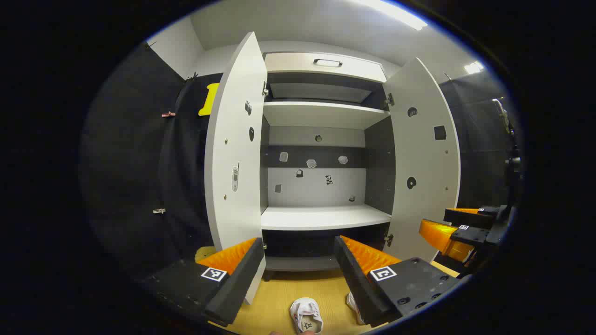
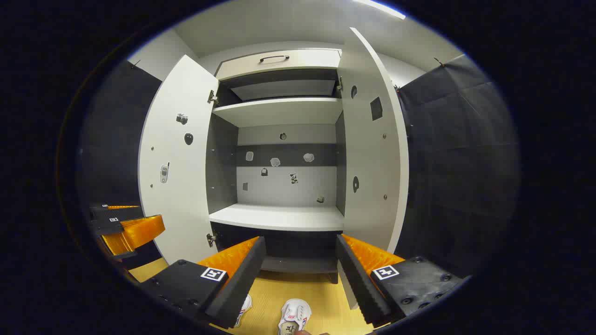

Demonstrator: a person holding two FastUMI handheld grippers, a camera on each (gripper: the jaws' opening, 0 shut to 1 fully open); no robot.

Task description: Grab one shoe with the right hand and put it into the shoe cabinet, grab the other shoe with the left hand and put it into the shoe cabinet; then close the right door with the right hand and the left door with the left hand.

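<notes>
Lying below right tool (image 2: 300,274): shoes (image 2: 294,316)

My shoe cabinet (image 1: 321,216) looks like smooth matt board with small metal hinges (image 1: 389,99); the floor (image 1: 288,291) is pale wood-grain, and the shoes (image 1: 306,315) look like cloth.

The shoe cabinet (image 1: 321,139) stood at 12 o'clock with both doors swung wide. The left door (image 1: 235,153) flanked the opening at 10 o'clock and the right door (image 1: 421,158) at 2 o'clock, leaving a passage between them. The lower shelf (image 1: 323,217) was bare, with open space above it up to the upper shelf (image 1: 321,114). Two shoes (image 2: 294,316) lay on the floor (image 2: 298,288) at 6 o'clock, before the cabinet base.
</notes>
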